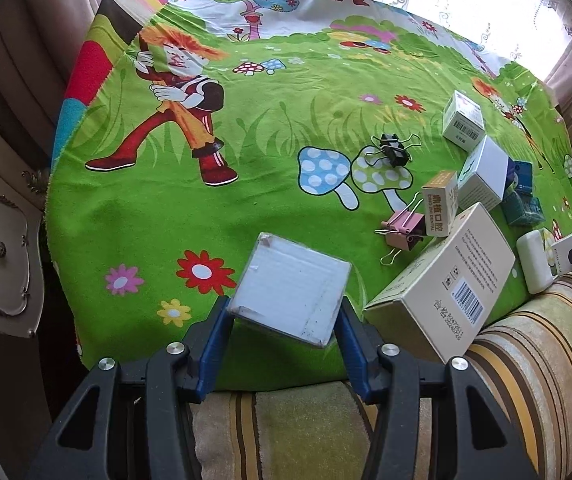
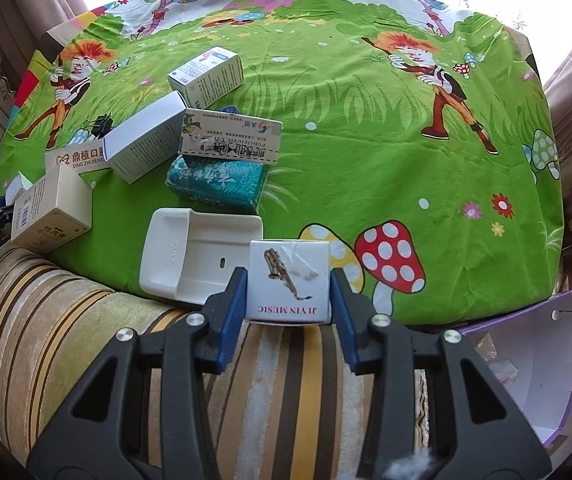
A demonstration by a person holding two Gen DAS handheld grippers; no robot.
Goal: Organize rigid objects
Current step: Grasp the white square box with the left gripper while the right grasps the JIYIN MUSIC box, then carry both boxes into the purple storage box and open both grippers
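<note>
Left gripper point(image 1: 284, 322), pitched steeply down over the near edge of the green cartoon-print cloth point(image 1: 246, 200): blue pads point(image 1: 216, 336) set against opposite corners of a tilted white square packet point(image 1: 291, 286), clamped on it, packet raised off the cloth at its near edge.

Right gripper point(image 2: 289, 312), likewise angled steeply down: fingers closed on both sides of a small white box printed "JEYIN MUSIC" with a saxophone point(image 2: 289, 280), box upright between the pads at the cloth's near edge.

White open tray point(image 2: 190, 260) just beside that box, to its left in the right wrist view. Beyond it, a loose cluster: teal packet point(image 2: 218, 182), several white and cream cartons point(image 2: 146, 146), black binder clip point(image 1: 391, 148), pink binder clip point(image 1: 403, 230).

Striped upholstery point(image 2: 86, 340) under both grippers. Purple-edged open box point(image 2: 525, 360) at lower right in the right wrist view.
</note>
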